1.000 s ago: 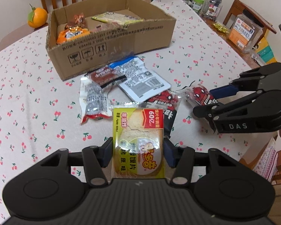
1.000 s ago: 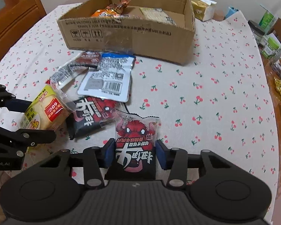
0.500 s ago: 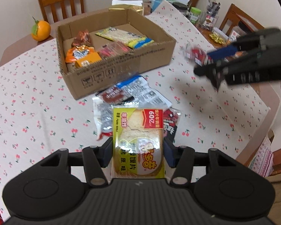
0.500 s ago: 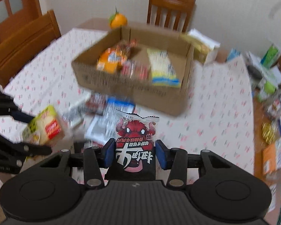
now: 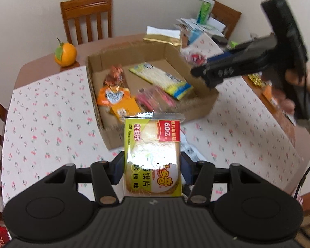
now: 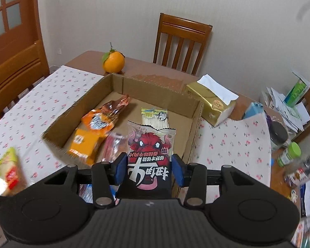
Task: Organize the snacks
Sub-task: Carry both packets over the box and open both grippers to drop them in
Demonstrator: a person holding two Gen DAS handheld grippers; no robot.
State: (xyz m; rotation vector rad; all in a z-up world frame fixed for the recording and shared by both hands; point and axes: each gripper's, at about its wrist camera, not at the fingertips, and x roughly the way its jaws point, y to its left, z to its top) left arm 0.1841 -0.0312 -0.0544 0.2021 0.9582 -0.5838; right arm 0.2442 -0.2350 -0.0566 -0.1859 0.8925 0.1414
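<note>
My left gripper is shut on a yellow cracker packet, held in the air just short of the cardboard box. My right gripper is shut on a black and red bull-print snack packet, held above the near right part of the cardboard box. Inside the box lie an orange packet, a brown wrapper, a pink packet and a pale yellow packet. In the left wrist view the right gripper hangs over the box's far right corner, blurred.
An orange sits on the bare table behind the box. A gold tissue pack lies right of the box, with jars and papers further right. Wooden chairs stand around the table. Loose packets lie before the box.
Both grippers rose and moved toward the box with their packets. The right one travelled from the table's near side to above the box's interior. Grips unchanged.
</note>
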